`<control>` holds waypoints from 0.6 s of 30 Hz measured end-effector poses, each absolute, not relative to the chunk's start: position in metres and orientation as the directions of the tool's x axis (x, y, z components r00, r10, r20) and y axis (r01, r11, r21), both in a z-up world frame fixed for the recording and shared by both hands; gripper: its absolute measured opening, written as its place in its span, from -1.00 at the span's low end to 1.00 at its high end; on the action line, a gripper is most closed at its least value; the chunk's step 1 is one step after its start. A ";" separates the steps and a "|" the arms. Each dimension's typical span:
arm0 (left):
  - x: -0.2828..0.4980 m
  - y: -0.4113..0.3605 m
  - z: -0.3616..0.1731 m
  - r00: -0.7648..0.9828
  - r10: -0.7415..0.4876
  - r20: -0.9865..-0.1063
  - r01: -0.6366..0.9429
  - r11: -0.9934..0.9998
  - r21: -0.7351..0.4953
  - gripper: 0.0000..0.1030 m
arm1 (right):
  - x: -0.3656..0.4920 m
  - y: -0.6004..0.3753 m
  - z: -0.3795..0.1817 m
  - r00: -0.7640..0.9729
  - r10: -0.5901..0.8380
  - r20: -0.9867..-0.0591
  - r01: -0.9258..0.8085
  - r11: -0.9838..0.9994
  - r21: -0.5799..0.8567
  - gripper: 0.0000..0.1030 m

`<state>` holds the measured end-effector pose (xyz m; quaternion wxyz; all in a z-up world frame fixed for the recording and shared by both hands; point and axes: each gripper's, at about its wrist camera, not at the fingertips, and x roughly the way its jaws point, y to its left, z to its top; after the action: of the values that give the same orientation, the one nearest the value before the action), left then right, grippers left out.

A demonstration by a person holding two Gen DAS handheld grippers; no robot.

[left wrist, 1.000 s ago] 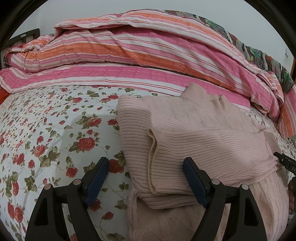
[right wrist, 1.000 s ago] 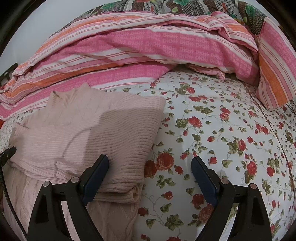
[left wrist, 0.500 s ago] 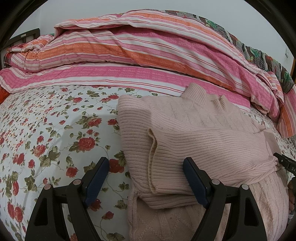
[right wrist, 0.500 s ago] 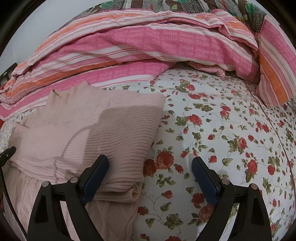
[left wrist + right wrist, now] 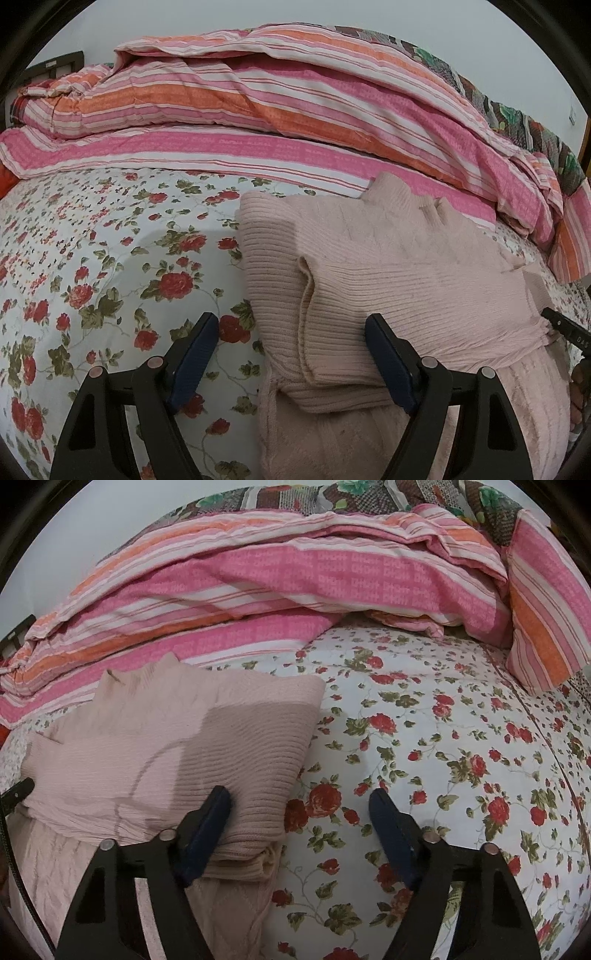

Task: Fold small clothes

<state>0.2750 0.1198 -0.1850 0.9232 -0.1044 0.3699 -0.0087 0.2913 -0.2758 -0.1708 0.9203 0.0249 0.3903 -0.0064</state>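
Observation:
A pale pink knit sweater (image 5: 406,277) (image 5: 147,746) lies on the flowered bed sheet (image 5: 92,258) (image 5: 443,738). Its collar points toward the duvet and its ribbed sleeves are folded across the body. My left gripper (image 5: 291,321) is open and just starting to close; the sweater's left folded edge and a sleeve cuff lie between its jaws, with the pads apart from the cloth. My right gripper (image 5: 299,792) is open with its jaws closing. The sweater's right folded edge lies between them, and the left finger (image 5: 207,830) rests over the knit without pinching it.
A striped pink and orange duvet (image 5: 295,110) (image 5: 295,572) is heaped along the far side of the bed. A striped pillow (image 5: 546,609) lies at the far right. Flowered sheet stretches left of the sweater and right of it. The other gripper's tip (image 5: 565,328) (image 5: 16,794) shows at each frame's edge.
The right gripper's jaws have drawn noticeably closer together over the sweater's right edge. The left gripper and the sweater look nearly unchanged.

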 end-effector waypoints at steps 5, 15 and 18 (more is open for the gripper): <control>0.273 0.123 -0.185 0.731 -0.107 -0.673 -0.064 0.973 -0.223 0.48 | 0.289 -0.275 -0.167 0.714 -0.020 -0.699 0.047 0.999 0.019 0.21; 0.267 0.121 -0.186 0.726 -0.131 -0.676 -0.044 0.971 -0.235 0.48 | 0.297 -0.274 -0.171 0.668 -0.064 -0.742 0.078 0.997 -0.016 0.28; 0.266 0.122 -0.185 0.723 -0.142 -0.676 -0.034 0.970 -0.240 0.48 | 0.294 -0.283 -0.168 0.649 -0.031 -0.760 0.090 0.995 0.036 0.35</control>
<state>0.2659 0.1221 -0.1851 0.9205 -0.1186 0.3712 -0.0294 0.2943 -0.2827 -0.1677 0.9074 0.0354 0.4173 -0.0335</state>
